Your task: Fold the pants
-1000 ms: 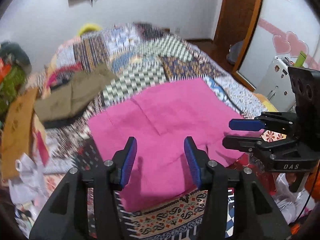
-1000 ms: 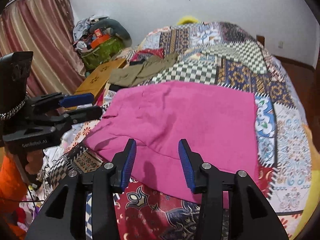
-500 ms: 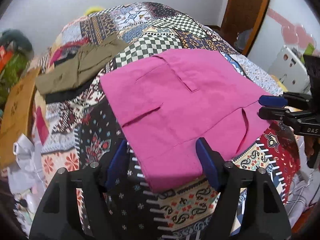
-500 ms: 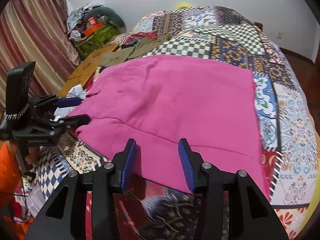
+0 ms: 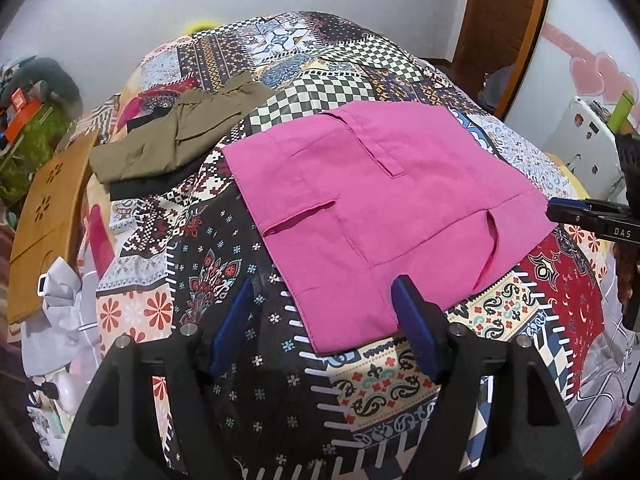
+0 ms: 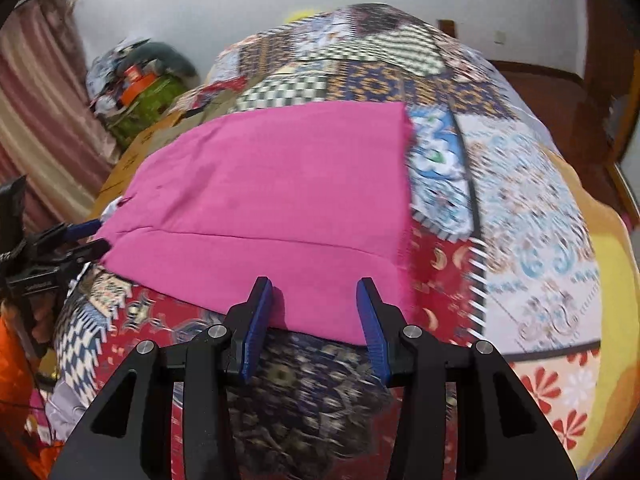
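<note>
A patchwork bedspread (image 5: 224,248) covers the bed; the pink pants (image 5: 384,208) lie flat mid-frame, olive clothes (image 5: 176,144) at upper left. The left gripper (image 5: 324,320), jaws just widened, and right gripper (image 6: 316,312) both gape empty above the pants' near edge.

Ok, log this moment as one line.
stage: approach | pink pants: flat on patchwork bed | left gripper: jaws just widened, open over near corner | right gripper: open at near edge | held: nothing

Patchwork quilt (image 5: 304,80), olive garment (image 5: 168,148), wooden board (image 5: 44,216)
</note>
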Demonstrator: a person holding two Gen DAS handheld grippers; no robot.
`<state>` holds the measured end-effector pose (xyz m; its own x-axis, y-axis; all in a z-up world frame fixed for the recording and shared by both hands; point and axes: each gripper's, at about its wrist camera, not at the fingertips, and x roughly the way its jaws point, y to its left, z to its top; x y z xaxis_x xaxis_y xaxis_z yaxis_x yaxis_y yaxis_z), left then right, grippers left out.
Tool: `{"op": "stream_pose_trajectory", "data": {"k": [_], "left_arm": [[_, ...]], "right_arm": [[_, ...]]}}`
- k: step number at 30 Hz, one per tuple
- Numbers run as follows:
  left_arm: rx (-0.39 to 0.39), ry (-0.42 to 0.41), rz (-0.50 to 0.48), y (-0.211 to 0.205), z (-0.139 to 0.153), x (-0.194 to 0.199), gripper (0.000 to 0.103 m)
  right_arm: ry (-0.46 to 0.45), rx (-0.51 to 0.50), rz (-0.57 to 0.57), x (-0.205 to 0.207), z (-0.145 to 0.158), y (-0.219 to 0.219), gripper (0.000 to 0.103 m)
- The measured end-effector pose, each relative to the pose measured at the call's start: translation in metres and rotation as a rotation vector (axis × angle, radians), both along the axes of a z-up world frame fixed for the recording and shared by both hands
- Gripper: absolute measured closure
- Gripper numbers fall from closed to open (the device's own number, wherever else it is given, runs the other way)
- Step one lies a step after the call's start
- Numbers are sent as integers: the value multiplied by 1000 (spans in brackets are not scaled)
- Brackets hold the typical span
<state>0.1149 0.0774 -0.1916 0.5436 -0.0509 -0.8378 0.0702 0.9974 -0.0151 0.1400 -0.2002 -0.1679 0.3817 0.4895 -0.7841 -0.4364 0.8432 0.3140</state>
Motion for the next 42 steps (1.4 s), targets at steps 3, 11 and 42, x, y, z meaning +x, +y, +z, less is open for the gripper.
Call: {"op": "stream_pose_trajectory", "data": {"k": [3,11,42], "left_arm": [[-3,1,3,1,1,-1,30],[-14,-4,46,4,15,4,30],[-73,98,195,65,-31,155,26]], "right_arm": [[31,16,-36,0,-5,-14,63],[49,-21,-63,2,0,-29,62],[-18,-73,-42,161,-9,20,48]]}}
